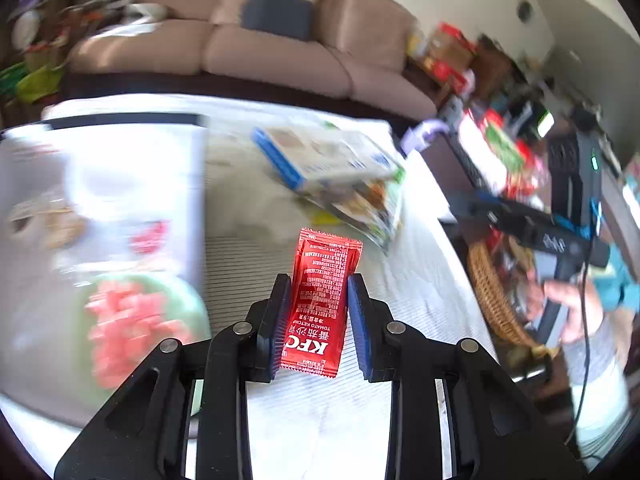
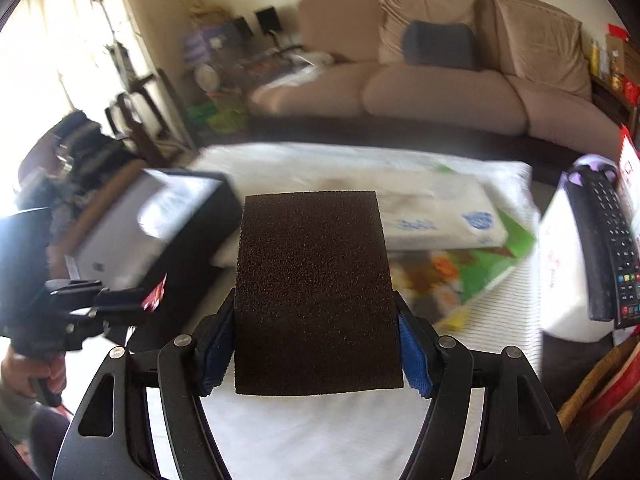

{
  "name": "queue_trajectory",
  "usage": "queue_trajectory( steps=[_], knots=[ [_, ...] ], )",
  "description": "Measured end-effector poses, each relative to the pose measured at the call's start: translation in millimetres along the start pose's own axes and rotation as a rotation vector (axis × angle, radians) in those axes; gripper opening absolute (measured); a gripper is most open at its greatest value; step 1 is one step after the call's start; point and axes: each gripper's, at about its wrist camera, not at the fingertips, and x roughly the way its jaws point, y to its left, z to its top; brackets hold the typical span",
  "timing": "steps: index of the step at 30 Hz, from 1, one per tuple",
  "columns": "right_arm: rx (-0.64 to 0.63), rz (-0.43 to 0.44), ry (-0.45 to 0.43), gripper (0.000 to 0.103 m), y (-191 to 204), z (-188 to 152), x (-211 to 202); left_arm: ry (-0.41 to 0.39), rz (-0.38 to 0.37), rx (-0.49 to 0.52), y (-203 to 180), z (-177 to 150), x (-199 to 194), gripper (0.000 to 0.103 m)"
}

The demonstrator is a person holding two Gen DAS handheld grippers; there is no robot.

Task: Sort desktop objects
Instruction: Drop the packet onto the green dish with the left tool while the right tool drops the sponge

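The red KFC ketchup sachet (image 1: 320, 308) stands lengthwise between the left gripper's (image 1: 319, 320) blue pads, which are drawn in narrow and pinch its long edges; its far end sticks out past the fingertips and its near end hangs over the white ribbed tablecloth (image 1: 420, 280). From the other side only a red corner of it shows in that gripper. The dark brown sponge block (image 2: 316, 292) fills the right gripper (image 2: 316, 332), whose jaws stand fairly wide and press its two sides; the block hides the cloth straight ahead of it.

Much around them is smeared by motion. To the left lies a large printed sheet or box (image 1: 104, 240) with red food pictured on it, its lettering unreadable. Beyond the sachet a white and blue tissue pack (image 1: 320, 156) rests on a colourful flat packet (image 1: 372, 208). A black remote control (image 2: 604, 248) lies on a white holder at the right edge, and a wicker basket (image 1: 492, 292) sits just off the table's right side. A beige sofa (image 2: 440, 92) with a dark cushion stands behind the table.
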Motion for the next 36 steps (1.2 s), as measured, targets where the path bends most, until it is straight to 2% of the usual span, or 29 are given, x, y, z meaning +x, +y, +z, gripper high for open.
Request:
queue_trajectory(
  steps=[3, 6, 8, 10, 14, 16, 19, 20, 26, 32, 36],
  knots=[
    [-0.017, 0.052, -0.006, 0.072, 38, 5, -3, 0.007, 0.05, -0.095, 45, 10, -17, 0.027],
    [-0.047, 0.089, -0.001, 0.072, 74, 9, 4, 0.059, 0.092, -0.152, 83, 13, -8, 0.027],
    [-0.057, 0.103, 0.012, 0.072, 95, 9, 14, 0.102, 0.138, -0.156, 95, 13, 10, 0.027],
    [-0.054, 0.115, 0.031, 0.072, 109, 9, 26, 0.134, 0.151, -0.17, 104, 9, 23, 0.029],
    [-0.048, 0.134, 0.058, 0.072, 133, 9, 45, 0.168, 0.114, -0.202, 105, -8, 32, 0.033],
    [-0.054, 0.138, 0.07, 0.072, 142, 11, 53, 0.158, 0.119, -0.236, 107, -12, 25, 0.044],
    [-0.071, 0.142, 0.087, 0.072, 159, 12, 61, 0.084, 0.089, -0.313, 118, -16, -3, 0.057],
    [-0.08, 0.143, 0.092, 0.072, 165, 12, 63, 0.051, 0.075, -0.337, 122, -18, -16, 0.057],
    [-0.145, 0.149, 0.12, 0.072, 204, 25, 85, -0.153, 0.106, -0.397, 149, -36, -87, 0.064],
    [-0.246, 0.154, 0.179, 0.072, 264, 45, 142, -0.233, 0.092, -0.488, 199, -37, -129, 0.065],
    [-0.303, 0.149, 0.254, 0.072, 301, 52, 202, -0.252, 0.119, -0.523, 232, -44, -142, 0.072]
  ],
)
